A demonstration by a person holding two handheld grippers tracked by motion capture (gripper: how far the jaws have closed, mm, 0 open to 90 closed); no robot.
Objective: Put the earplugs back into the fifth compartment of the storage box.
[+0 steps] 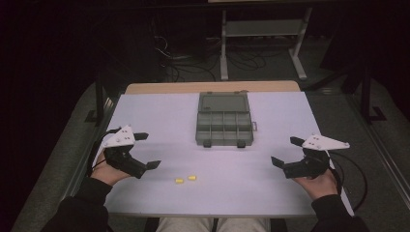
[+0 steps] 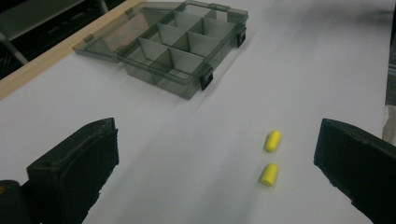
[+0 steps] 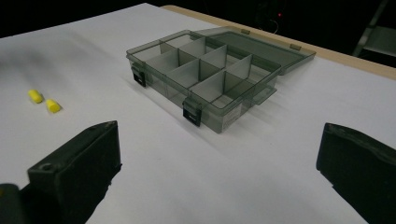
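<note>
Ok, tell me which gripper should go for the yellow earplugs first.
Left, probably. The left gripper sits open just beside the two yellow earplugs, which lie between its jaws in the left gripper view. The right gripper, also open, is farther off and faces the open organizer box.

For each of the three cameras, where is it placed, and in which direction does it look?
High view: above the person's side, facing forward and down at the white table; both forearms, left gripper, right gripper.
Left gripper view: between its open black jaws, toward two yellow foam earplugs.
Right gripper view: between open jaws, toward the open grey plastic compartment box.
All share box and earplugs.
</note>
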